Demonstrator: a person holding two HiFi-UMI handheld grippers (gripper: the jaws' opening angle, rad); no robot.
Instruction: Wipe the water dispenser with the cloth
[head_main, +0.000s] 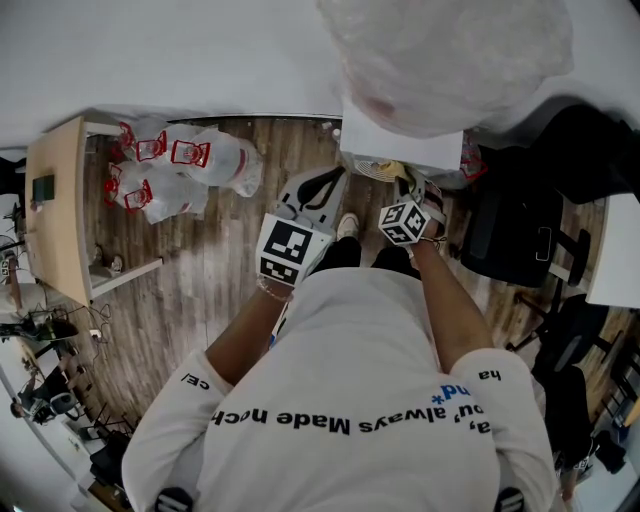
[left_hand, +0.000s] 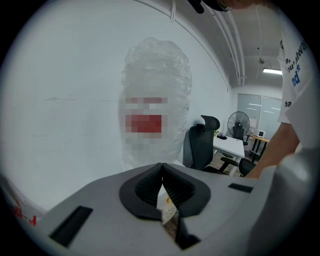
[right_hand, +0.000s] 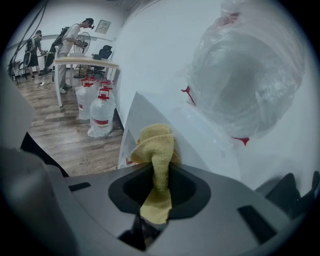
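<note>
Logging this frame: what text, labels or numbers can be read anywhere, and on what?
"always Made": on the person's white shirt, upside down in the head view; neighbouring words unclear.
Blue print on the shirt: partly shown, unreadable.
Red labels on the floor bottles: too small to read.

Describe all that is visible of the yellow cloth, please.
The cloth is yellow terry-like fabric, bunched and folded. The right gripper is shut on its middle: a crumpled wad sticks out past the jaws, and a flat tail runs back behind them. The wad lies at the white water dispenser; contact looks likely but not certain.
</note>
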